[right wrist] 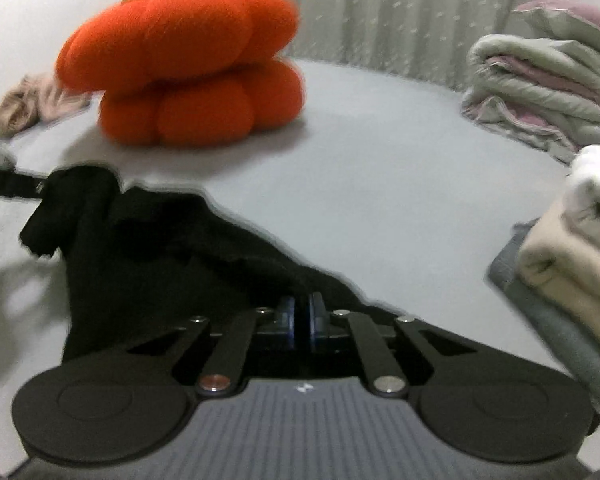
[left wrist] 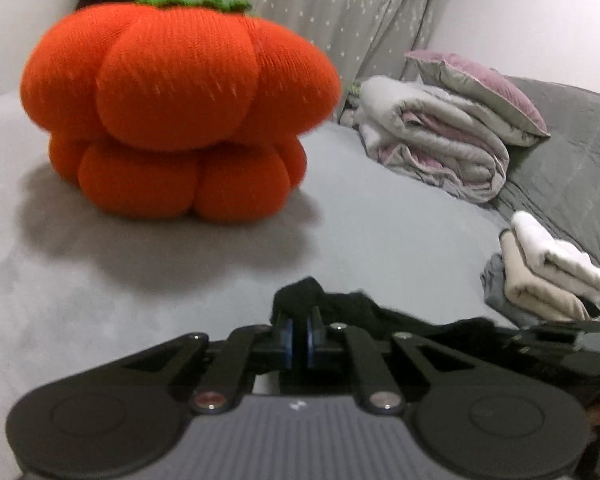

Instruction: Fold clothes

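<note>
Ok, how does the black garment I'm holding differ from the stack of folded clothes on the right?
The black garment is dark and crumpled, hanging unfolded between the left gripper and right gripper; the folded stack is pale: white on top, beige below, grey beneath. The stack lies neatly layered on the bed, untouched by either gripper, while the garment is pinched at both ends. Both are soft clothing.
</note>
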Demonstrator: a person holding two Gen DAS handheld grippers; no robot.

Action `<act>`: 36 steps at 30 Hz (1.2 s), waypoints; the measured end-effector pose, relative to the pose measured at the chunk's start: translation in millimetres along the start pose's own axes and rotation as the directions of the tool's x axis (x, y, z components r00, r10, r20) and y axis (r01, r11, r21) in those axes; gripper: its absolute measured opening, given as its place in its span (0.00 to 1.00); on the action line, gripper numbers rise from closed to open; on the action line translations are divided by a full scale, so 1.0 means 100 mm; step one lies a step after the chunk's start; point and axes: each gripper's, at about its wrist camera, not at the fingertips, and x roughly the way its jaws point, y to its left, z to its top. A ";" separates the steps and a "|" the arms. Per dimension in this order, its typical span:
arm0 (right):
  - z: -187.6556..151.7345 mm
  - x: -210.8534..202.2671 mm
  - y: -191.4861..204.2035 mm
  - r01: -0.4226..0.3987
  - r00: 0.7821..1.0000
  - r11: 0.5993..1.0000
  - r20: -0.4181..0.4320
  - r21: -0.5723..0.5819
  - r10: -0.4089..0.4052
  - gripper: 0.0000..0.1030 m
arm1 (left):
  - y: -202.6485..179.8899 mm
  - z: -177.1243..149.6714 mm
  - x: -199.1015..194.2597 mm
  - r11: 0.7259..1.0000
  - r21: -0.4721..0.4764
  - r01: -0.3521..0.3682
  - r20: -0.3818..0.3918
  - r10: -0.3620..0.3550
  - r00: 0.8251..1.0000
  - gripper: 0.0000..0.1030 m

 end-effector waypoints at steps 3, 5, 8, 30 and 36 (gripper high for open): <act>0.17 -0.08 -0.12 0.002 0.999 0.999 0.049 0.054 -0.004 0.06 | 0.06 0.13 0.02 1.000 0.000 -0.026 0.024 0.026 0.999 0.05; 0.27 -0.12 -0.16 0.009 0.997 0.997 0.074 0.072 -0.015 0.06 | 0.11 0.20 0.05 0.999 0.001 -0.048 0.037 0.048 0.998 0.06; 0.39 -0.12 -0.18 0.043 0.994 0.996 0.097 0.075 -0.050 0.06 | 0.17 0.27 0.11 0.996 -0.002 -0.091 0.048 0.091 0.995 0.05; 0.33 -0.17 -0.27 0.067 0.998 0.984 0.002 0.162 -0.068 0.07 | 0.26 -0.31 -0.15 0.979 0.099 -0.179 -0.157 0.193 0.969 0.05; 0.23 -0.14 -0.37 0.026 0.999 0.984 -0.038 0.174 -0.020 0.12 | 0.26 -0.38 -0.21 0.976 0.163 -0.146 -0.199 0.177 0.964 0.11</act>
